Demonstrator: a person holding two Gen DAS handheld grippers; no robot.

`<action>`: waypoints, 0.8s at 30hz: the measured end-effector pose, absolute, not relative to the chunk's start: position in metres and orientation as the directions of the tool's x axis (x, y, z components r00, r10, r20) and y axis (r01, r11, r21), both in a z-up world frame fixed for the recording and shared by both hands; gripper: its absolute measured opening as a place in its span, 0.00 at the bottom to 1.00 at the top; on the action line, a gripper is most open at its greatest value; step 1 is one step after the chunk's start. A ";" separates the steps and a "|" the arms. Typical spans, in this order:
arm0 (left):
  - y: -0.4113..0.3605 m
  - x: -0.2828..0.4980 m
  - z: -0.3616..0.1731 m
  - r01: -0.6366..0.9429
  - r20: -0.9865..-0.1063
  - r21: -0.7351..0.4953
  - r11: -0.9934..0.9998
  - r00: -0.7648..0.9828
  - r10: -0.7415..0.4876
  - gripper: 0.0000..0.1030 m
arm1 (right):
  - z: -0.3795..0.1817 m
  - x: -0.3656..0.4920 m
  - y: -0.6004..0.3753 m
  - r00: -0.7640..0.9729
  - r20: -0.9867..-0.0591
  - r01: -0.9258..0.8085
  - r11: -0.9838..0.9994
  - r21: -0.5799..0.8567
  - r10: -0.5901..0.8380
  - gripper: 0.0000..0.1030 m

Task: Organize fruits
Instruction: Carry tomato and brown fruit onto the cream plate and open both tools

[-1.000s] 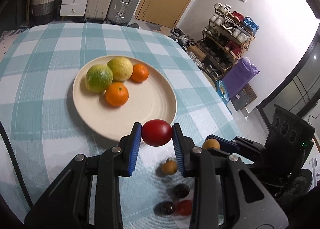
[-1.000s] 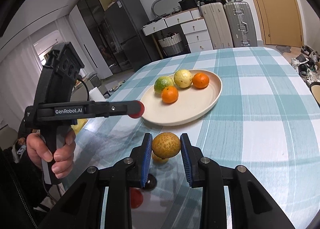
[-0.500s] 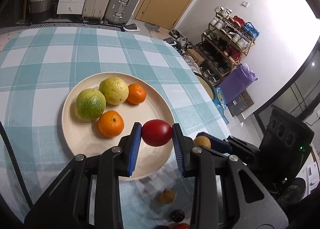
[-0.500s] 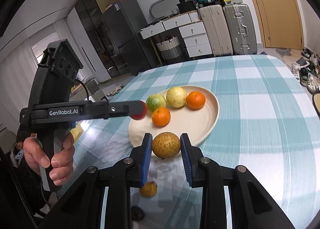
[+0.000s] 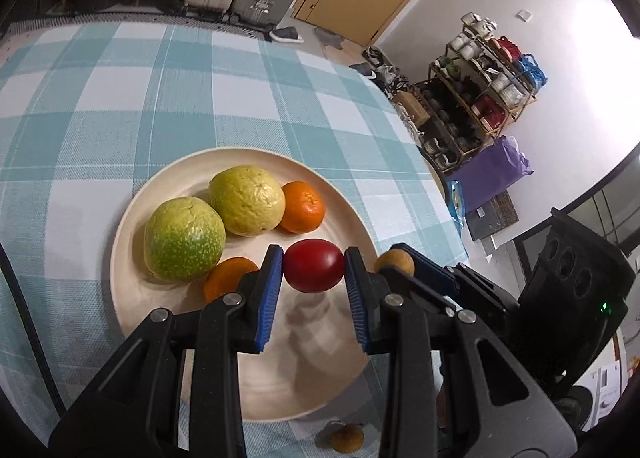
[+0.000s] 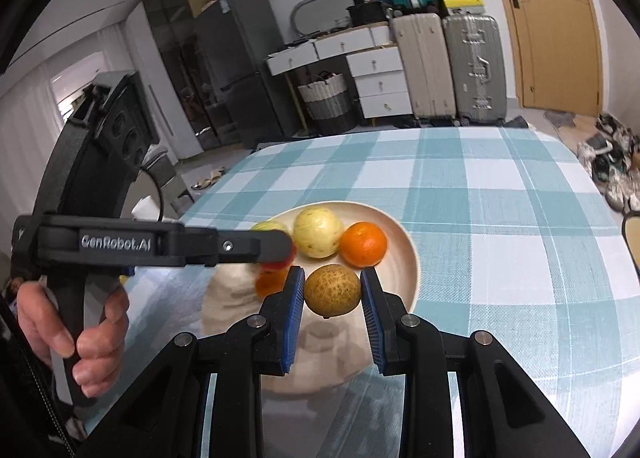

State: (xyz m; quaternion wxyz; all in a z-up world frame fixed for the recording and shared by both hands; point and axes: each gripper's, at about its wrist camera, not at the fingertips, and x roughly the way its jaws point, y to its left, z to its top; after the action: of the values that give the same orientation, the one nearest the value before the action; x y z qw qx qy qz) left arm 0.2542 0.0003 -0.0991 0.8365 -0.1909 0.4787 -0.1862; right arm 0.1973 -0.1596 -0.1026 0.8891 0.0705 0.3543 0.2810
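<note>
The red fruit (image 5: 314,266), smooth and glossy like a small tomato or plum, looks light, and its skin is probably slick and easy to bruise; a hold across its widest part, with gentle pressure, suits it best. The left tongs (image 5: 314,284) have it exactly so: the blue pads (image 5: 270,290) press on its two flanks, clamped on it, and it hangs over the near half of the cream plate (image 5: 340,198), not yet resting on it. The speckled brown fruit (image 6: 333,290) has a rough, matte rind, so I judge it firmer and less likely to slip, also light. The right tongs (image 6: 332,312) are closed on its sides at mid-height, holding it above the near right part of the plate, clear of the surface.

The plate sits on the checked counter (image 5: 120,106), toward its near edge. Four fruits lie on it: a green citrus (image 5: 184,238) at the left, a yellow citrus (image 5: 247,200) touching it, a small orange (image 5: 302,207) just beside the yellow one toward the right rim, and another orange (image 5: 224,282) near the front, partly hidden behind the left tongs. One small brown fruit (image 5: 346,438) still lies on the counter just off the plate's near rim. Setting both held fruits down low before releasing should keep them from rolling.
</note>
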 end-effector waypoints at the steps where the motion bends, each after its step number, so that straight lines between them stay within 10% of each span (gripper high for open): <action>1: -0.001 0.256 -0.102 0.127 -0.733 -0.497 0.858 0.468 -0.494 0.27 | -0.105 0.201 -0.161 0.590 -0.596 -0.435 0.836 0.333 0.545 0.28; 17: -0.002 0.280 -0.122 0.062 -0.752 -0.509 0.858 0.453 -0.479 0.27 | -0.128 0.235 -0.151 0.544 -0.641 -0.412 0.838 0.358 0.541 0.29; 24: 0.002 0.275 -0.111 0.064 -0.734 -0.515 0.855 0.483 -0.478 0.41 | -0.124 0.238 -0.159 0.552 -0.610 -0.408 0.822 0.396 0.568 0.50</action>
State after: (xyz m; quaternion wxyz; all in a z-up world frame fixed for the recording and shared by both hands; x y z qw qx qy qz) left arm 0.2755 0.0024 -0.1112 0.8338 -0.2147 0.4819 -0.1627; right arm 0.2379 -0.1593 -0.1240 0.8748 0.1047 0.3821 0.2789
